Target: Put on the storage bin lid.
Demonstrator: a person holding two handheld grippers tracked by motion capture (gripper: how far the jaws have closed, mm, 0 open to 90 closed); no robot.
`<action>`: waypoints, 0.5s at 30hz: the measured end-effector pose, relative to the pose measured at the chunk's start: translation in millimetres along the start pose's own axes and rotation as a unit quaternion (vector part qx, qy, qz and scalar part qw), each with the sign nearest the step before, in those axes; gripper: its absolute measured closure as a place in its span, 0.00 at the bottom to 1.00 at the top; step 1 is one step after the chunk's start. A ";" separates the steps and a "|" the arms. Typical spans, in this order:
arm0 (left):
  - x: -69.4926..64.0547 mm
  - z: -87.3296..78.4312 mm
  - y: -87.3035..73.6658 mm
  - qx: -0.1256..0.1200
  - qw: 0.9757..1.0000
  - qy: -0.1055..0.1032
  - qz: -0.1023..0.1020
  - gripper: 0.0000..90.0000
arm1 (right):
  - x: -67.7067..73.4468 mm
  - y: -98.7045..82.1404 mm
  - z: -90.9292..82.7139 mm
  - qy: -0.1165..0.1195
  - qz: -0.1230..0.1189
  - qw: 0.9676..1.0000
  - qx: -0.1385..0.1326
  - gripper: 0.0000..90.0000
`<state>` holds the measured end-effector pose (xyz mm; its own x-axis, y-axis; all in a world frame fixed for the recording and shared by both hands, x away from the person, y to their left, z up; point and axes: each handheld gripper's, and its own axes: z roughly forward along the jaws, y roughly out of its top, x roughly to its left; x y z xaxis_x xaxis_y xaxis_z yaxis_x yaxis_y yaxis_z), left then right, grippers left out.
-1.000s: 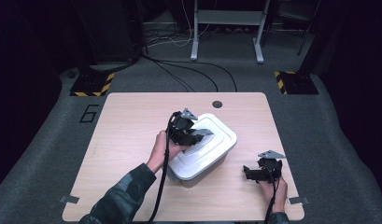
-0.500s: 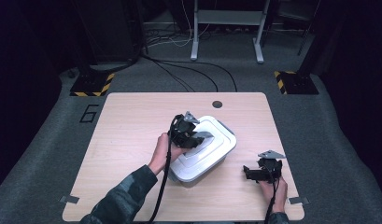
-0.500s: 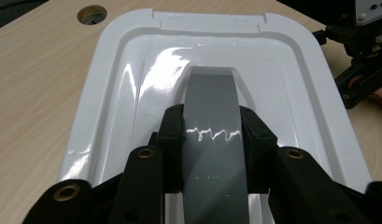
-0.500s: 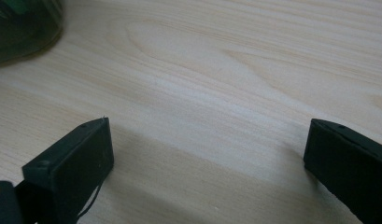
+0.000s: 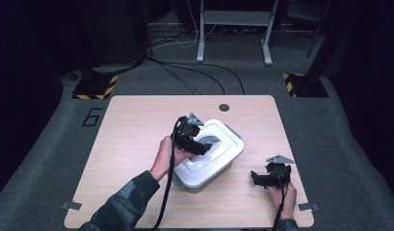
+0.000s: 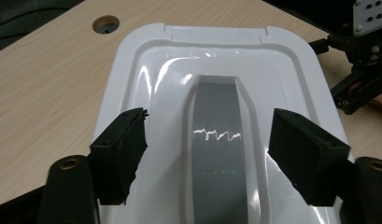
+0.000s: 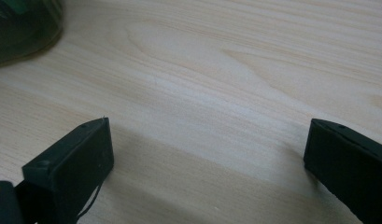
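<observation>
A white plastic box (image 5: 226, 147) with a shut lid (image 6: 132, 84) sits in the middle of the wooden table (image 5: 132, 130). A grey handle (image 6: 216, 121) lies flat in a recess along the lid. My left gripper (image 5: 200, 146) hovers just over the lid, open, with one jaw on each side of the grey handle (image 5: 211, 141) and nothing held. In the left gripper view its pads (image 6: 121, 158) are clear of the handle. My right gripper (image 5: 257, 178) rests low near the table's front right, open over bare wood (image 7: 226, 70), with nothing between its jaws (image 7: 207, 163).
A round cable hole (image 5: 224, 107) sits at the table's far edge. A dark green shape (image 7: 20, 23) fills the top left corner of the right gripper view. The right gripper (image 6: 361, 79) stands beyond the box. Dark floor with cables and stand feet surrounds the table.
My left gripper has eased slightly lower and nearer over the lid. The box and the right gripper have stayed where they were.
</observation>
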<state>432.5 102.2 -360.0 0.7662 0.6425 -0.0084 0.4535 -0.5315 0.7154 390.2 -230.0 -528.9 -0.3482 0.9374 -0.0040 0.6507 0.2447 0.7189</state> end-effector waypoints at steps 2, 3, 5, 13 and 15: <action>1.4 -6.4 0.5 -0.004 1.000 0.008 -0.006 0.25 | 0.0 0.0 0.0 0.000 0.000 1.000 0.000 0.01; 2.9 -9.7 0.5 -0.005 1.000 0.011 -0.005 0.22 | 0.0 0.0 0.0 0.000 0.000 1.000 0.000 0.01; 5.2 -15.6 -0.9 -0.009 1.000 0.016 -0.007 0.17 | 0.0 0.0 0.0 0.000 0.000 1.000 0.000 0.01; 14.2 -37.1 -9.8 -0.020 0.999 0.029 -0.014 0.07 | 0.0 0.0 0.0 0.000 0.000 1.000 0.000 0.01; 16.2 -43.2 -12.7 -0.022 0.999 0.031 -0.017 0.06 | 0.0 0.0 0.0 0.000 0.000 1.000 0.000 0.01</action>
<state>419.5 143.2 -339.0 0.7211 0.6928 0.0095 0.4566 -0.4854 0.7456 390.3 -230.0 -528.9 -0.3480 0.9375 -0.0039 0.6508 0.2446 0.7187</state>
